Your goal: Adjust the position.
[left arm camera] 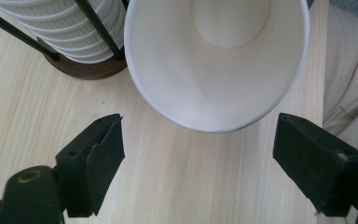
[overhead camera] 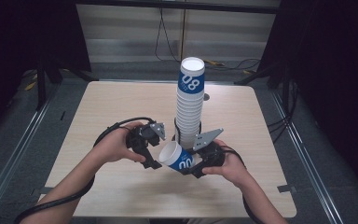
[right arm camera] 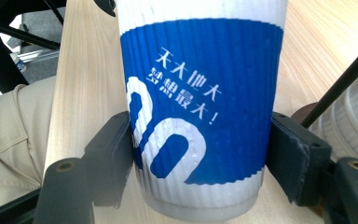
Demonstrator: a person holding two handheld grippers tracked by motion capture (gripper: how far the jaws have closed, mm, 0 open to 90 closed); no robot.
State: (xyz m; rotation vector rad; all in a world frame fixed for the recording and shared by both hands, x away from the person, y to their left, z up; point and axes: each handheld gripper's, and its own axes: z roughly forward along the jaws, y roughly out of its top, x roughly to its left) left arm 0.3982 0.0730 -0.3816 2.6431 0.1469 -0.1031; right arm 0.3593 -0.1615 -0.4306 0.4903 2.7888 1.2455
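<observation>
A blue and white ribbed paper cup lies tilted over the table near the front, its open mouth turned to the left. My right gripper is shut on it; in the right gripper view both black pads press the cup near its base, right gripper. My left gripper stands open just left of the cup's mouth. In the left gripper view the white rim and inside of the cup sit just beyond the left gripper, touching neither pad.
A tall stack of the same cups stands in a black-rod holder on a round brown base, right behind both grippers. The wooden table has dark floor, rails and cables around it. Beige clothing lies at the near edge.
</observation>
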